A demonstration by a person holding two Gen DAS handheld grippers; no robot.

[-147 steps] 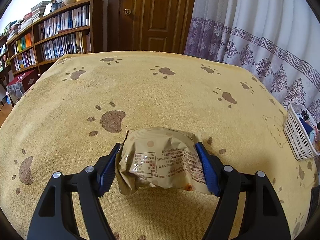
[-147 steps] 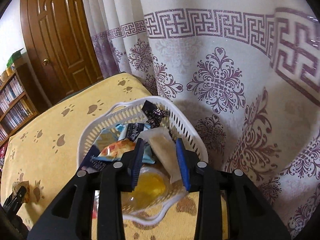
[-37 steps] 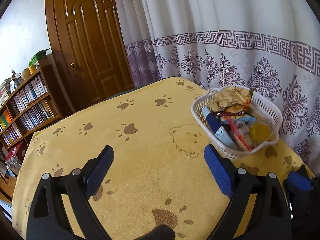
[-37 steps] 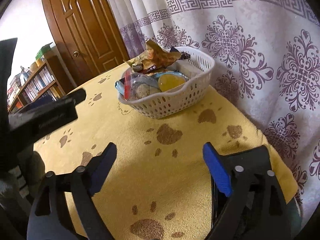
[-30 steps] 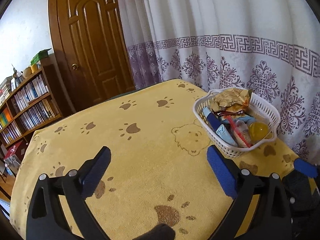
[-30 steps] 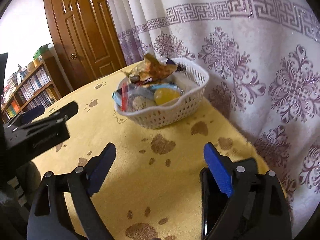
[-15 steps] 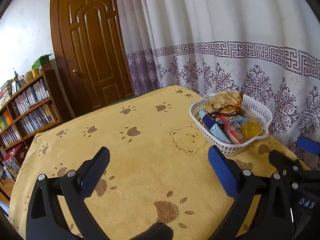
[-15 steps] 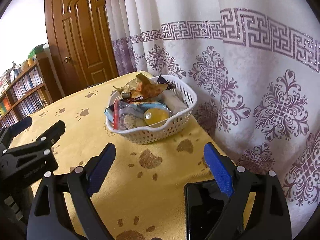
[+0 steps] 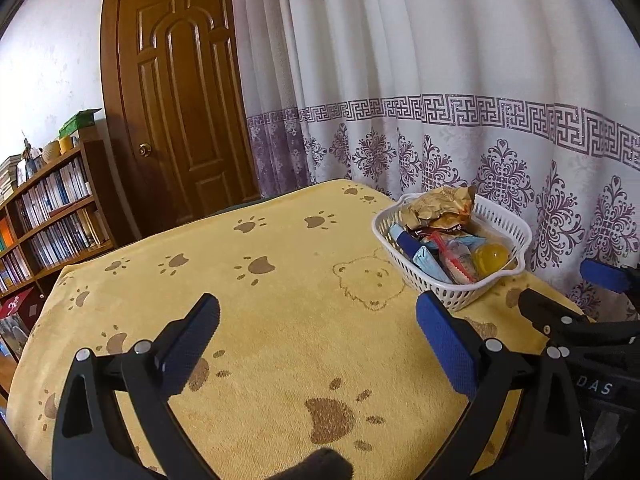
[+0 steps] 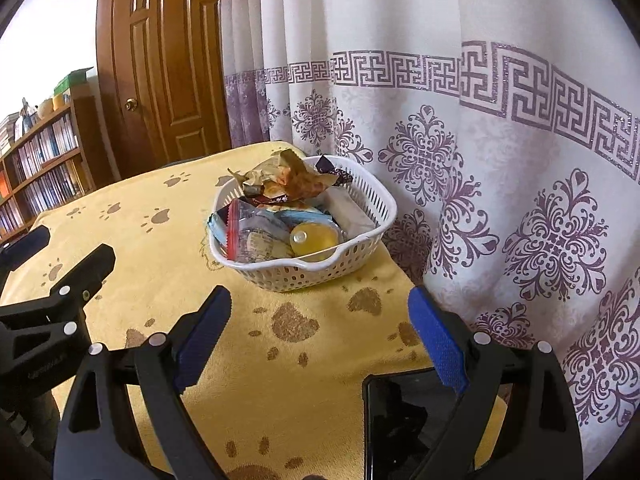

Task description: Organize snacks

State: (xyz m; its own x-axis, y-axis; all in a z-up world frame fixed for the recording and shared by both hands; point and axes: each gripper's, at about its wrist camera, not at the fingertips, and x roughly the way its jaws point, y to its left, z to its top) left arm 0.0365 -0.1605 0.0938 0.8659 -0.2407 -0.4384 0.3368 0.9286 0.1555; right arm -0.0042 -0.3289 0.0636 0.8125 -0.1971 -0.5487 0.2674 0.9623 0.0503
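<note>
A white plastic basket point(image 9: 424, 280) stands on the yellow paw-print cloth near the curtain; it also shows in the right wrist view point(image 10: 372, 248). It holds several snacks: a brown crinkled packet point(image 9: 438, 208) on top point(image 10: 280, 180), blue packets point(image 9: 426, 262) and a yellow jelly cup point(image 9: 490, 256) point(image 10: 314, 240). My left gripper point(image 9: 318, 324) is open and empty, low over the cloth, left of the basket. My right gripper point(image 10: 320, 332) is open and empty in front of the basket.
A dark phone point(image 10: 404, 428) lies on the cloth's near corner under my right gripper. A patterned curtain point(image 10: 480, 140) hangs right behind the basket. A wooden door point(image 9: 180, 120) and a bookshelf point(image 9: 48, 208) stand beyond the table's far edge.
The left gripper let go of the brown packet, which now lies on top in the basket. Both grippers have opened wide and drawn back from the basket, rising slightly.
</note>
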